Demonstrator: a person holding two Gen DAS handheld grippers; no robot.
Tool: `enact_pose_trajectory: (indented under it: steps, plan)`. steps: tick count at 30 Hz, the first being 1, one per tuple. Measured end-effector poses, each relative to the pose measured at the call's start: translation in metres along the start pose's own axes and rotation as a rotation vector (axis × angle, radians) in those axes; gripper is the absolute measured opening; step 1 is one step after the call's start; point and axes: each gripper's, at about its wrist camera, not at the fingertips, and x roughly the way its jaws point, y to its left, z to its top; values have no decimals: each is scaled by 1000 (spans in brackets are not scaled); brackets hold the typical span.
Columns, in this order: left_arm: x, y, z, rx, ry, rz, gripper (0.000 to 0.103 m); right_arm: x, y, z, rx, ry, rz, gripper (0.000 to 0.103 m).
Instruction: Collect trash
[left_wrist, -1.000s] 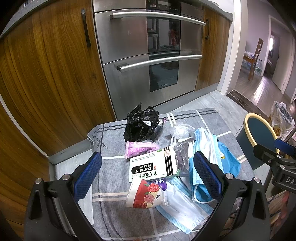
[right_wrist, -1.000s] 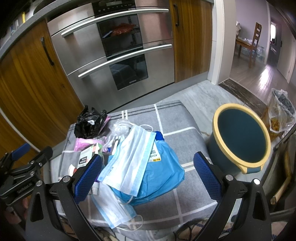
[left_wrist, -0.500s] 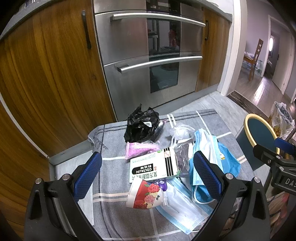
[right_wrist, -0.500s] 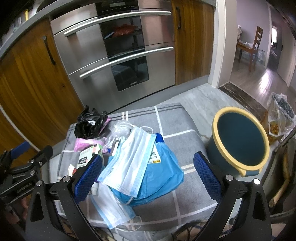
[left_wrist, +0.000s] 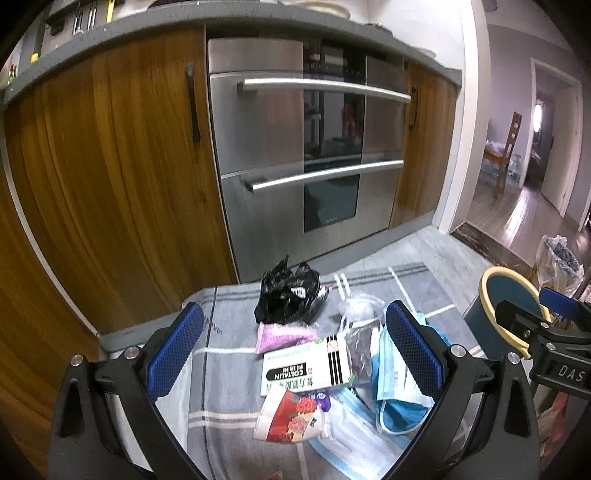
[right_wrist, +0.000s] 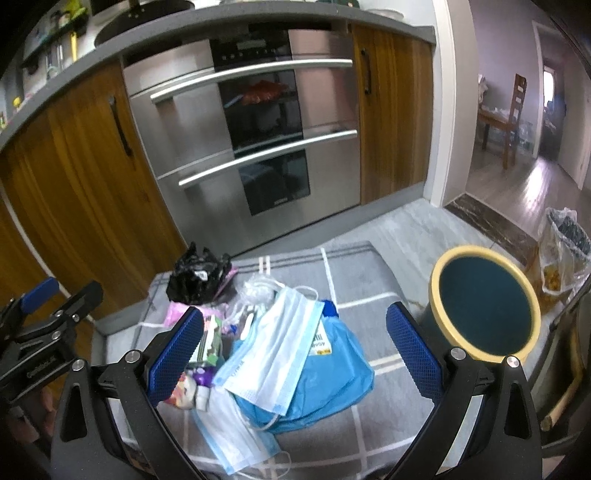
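1. On a grey checked cloth (left_wrist: 221, 391) in front of a steel oven (left_wrist: 295, 155) lies a pile of trash: a black plastic bag (left_wrist: 286, 293), a pink packet (left_wrist: 284, 336), a white medicine box (left_wrist: 306, 367), a floral paper cup (left_wrist: 290, 415) on its side, face masks (right_wrist: 273, 350) and a blue plastic bag (right_wrist: 325, 373).
2. The left wrist view shows the medicine box's printed face and the floral cup in full; in the right wrist view both are largely hidden behind that gripper's left finger.
3. The right wrist view shows the dark bin (right_wrist: 484, 302) with its yellow rim in full, standing just beside the cloth's right edge. The left wrist view shows only part of the bin (left_wrist: 498, 299), cut off by the right gripper's body.
4. The right wrist view shows the blue bag spread out under a mask; in the left view it is mostly hidden behind a finger.
5. Left gripper (left_wrist: 293, 354): fingers spread wide, holding nothing. The medicine box and pink packet lie between the fingers in the picture, farther ahead; the cup lies nearer the camera. No contact is seen.
6. Right gripper (right_wrist: 295, 354): fingers spread wide, holding nothing. The masks and blue bag lie between the fingers in the picture; the bin stands outside the right finger. Height above the pile cannot be told.
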Motion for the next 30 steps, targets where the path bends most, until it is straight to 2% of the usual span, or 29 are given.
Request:
enact_pose_trajectory:
  steps: [6,30]
  plan:
    - [-7,-6,1,20,-29,-3,98,-7,0,3,-4,-44,1,98]
    - [-5,-6,-3,19,-18,8,98,-3,-7,-1,24,-20,-2,98]
